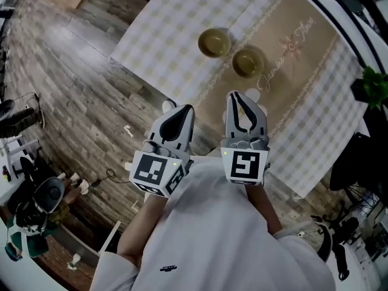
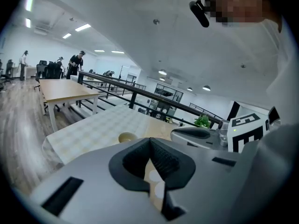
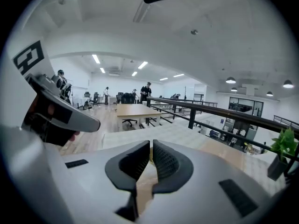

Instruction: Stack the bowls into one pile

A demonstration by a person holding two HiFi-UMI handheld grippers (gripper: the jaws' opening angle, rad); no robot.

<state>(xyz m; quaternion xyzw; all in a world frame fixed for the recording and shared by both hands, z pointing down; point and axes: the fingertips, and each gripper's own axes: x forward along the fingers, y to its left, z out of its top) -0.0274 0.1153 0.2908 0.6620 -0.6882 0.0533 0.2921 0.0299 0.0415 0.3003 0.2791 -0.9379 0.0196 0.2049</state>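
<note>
Two olive-green bowls stand apart on the checked tablecloth [image 1: 163, 35]: one bowl [image 1: 214, 42] to the left and farther off, the other bowl [image 1: 248, 62] on the beige runner. The left bowl [image 2: 126, 137] also shows in the left gripper view, just beyond the jaws. My left gripper [image 1: 187, 108] [image 2: 150, 140] hovers over the table's near edge, short of both bowls, shut on nothing. My right gripper [image 1: 234, 94] [image 3: 151, 143] is beside it, a little below the right bowl, also shut and empty. Small white items by the table edge are partly hidden under the grippers.
A potted green plant [image 1: 371, 86] [image 3: 280, 148] sits at the table's right side. The table's near corner [image 1: 115, 56] borders wood flooring. Equipment and cables [image 1: 36, 193] clutter the floor at left. Other tables and people [image 2: 74, 62] are far off.
</note>
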